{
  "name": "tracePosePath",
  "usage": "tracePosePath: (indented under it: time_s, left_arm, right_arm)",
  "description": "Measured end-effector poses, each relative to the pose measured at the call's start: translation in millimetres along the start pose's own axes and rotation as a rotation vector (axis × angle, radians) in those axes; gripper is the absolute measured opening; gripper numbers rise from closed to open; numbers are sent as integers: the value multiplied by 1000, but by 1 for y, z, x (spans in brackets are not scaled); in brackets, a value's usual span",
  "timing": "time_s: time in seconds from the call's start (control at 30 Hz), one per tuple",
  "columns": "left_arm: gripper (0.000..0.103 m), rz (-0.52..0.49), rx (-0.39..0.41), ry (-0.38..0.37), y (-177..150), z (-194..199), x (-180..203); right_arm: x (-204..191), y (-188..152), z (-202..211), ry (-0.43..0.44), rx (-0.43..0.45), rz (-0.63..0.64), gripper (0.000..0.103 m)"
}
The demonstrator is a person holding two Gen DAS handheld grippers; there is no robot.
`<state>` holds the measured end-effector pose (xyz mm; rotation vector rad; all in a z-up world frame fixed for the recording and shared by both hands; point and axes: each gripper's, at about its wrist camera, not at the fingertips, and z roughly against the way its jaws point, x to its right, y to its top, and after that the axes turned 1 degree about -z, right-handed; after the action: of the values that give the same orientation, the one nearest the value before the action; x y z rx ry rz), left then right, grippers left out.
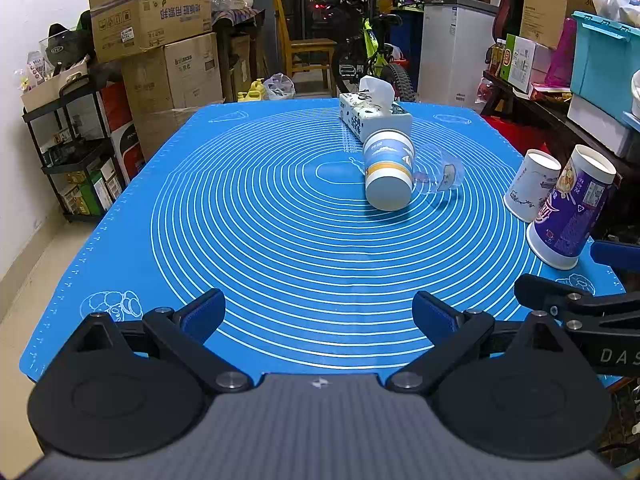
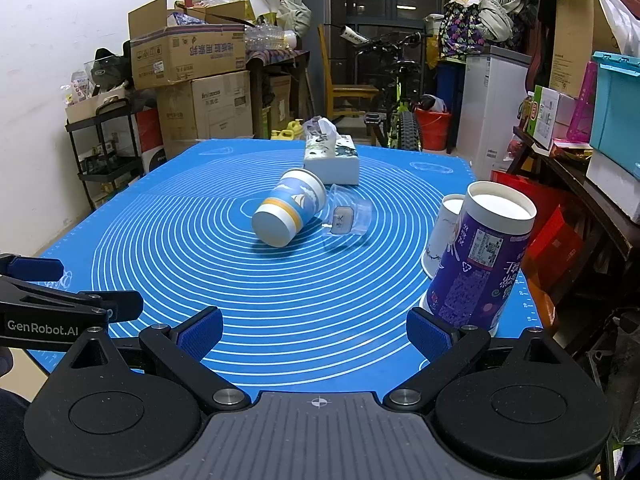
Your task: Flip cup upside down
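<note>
a: nearest first. the left gripper (image 1: 318, 314) hangs low over the near edge of the blue mat (image 1: 240, 240), fingers spread wide, nothing between them. the right gripper (image 2: 314, 330) is the same: released, empty, just beside it.

b: and the cups?

a: closest is the purple cup (image 2: 478, 256), upright and mouth up at the mat's right edge, just beyond the right gripper's right finger. touching or nearly touching it from behind is a white cup (image 2: 442, 232), also mouth up. further in, near the mat's centre, a blue and white cup (image 2: 290, 214) lies on its side with its base toward us, a clear plastic cup (image 2: 346, 218) tipped over beside it, and a tissue box (image 2: 332, 158) just behind both.

b: which one gets flipped?

a: the task doesn't say. i'd guess the purple one, being upright and nearest the right gripper.

b: how will it handle?

a: looks like paper, so light, probably empty, and the wall will likely buckle if squeezed hard. i'd take it across the mid-body, gently, and roll the wrist over. the risk is nudging the white cup beside it, or knocking it off the edge.
</note>
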<state>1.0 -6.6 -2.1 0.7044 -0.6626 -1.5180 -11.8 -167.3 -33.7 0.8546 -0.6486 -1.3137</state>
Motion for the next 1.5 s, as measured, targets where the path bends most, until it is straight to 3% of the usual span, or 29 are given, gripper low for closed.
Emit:
tracePosePath:
  time_s: [1.13,1.5]
  left_arm:
    - [99,-13,8,7,8,-6,-4]
    - [99,-14,42,-16,43,-47,4]
  right_arm:
    - [4,15,-8,-6,22,21,98]
    - [16,40,-28,-39,69,39,98]
